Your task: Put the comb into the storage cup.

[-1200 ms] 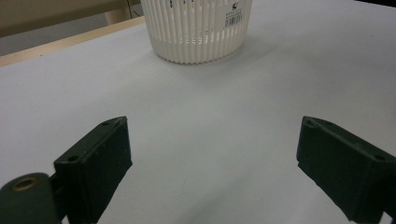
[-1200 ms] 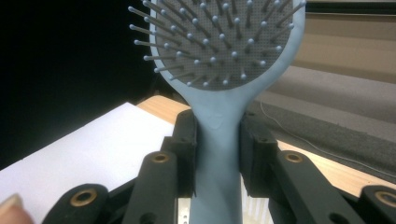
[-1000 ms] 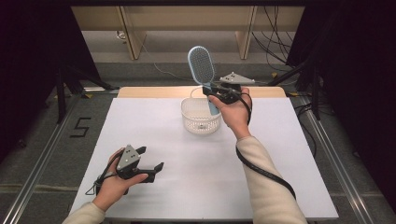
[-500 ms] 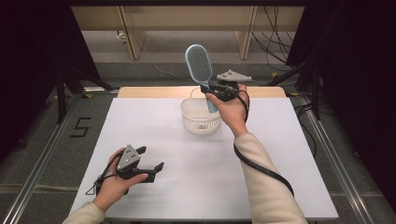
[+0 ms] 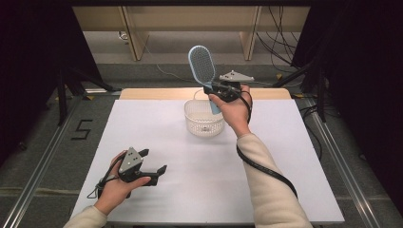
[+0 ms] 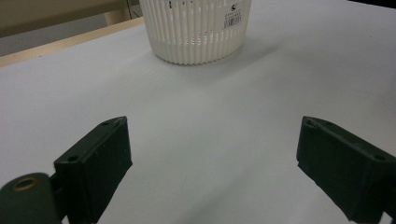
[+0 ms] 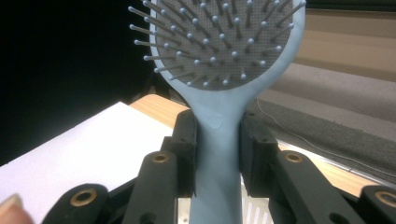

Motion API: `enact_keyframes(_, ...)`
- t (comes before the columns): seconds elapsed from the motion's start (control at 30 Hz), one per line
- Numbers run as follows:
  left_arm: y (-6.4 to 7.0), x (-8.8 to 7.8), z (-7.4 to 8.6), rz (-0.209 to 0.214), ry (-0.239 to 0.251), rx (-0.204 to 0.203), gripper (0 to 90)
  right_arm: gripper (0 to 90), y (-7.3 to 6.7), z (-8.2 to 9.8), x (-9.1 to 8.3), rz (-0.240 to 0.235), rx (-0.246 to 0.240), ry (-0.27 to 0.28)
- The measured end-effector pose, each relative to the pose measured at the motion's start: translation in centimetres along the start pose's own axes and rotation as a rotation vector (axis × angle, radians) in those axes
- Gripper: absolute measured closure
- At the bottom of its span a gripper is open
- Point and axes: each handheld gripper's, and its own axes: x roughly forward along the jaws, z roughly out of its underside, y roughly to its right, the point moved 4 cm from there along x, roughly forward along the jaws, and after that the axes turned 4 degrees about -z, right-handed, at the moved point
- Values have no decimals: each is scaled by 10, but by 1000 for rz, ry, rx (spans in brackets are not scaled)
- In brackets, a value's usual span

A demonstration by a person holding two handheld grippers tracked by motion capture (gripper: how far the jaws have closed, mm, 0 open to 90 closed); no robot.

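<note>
A light blue hairbrush (image 5: 201, 66) stands nearly upright above the white slatted basket (image 5: 203, 118), head up, handle end dipping toward the basket. My right gripper (image 5: 212, 88) is shut on its handle; in the right gripper view both pads clamp the blue neck of the hairbrush (image 7: 218, 140), its bristled head facing the camera. My left gripper (image 5: 153, 161) rests low over the white table near the front left, open with nothing between its jaws. In the left gripper view the basket (image 6: 196, 28) stands ahead of my left gripper (image 6: 212, 140).
The white tabletop (image 5: 285, 156) spreads wide around the basket, with a wooden strip (image 5: 152, 93) along its far edge. Metal rails (image 5: 43, 156) run along both sides. A black cable (image 5: 266, 166) trails down the right sleeve.
The right hand has tilted and shifted the hairbrush slightly leftward above the basket. The left hand and its gripper have stayed put.
</note>
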Motion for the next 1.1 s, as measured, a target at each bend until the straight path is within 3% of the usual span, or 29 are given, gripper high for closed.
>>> enact_keyframes(1.1,0,0,0,0,0,3,96,709,7,0,13,26,12,-8)
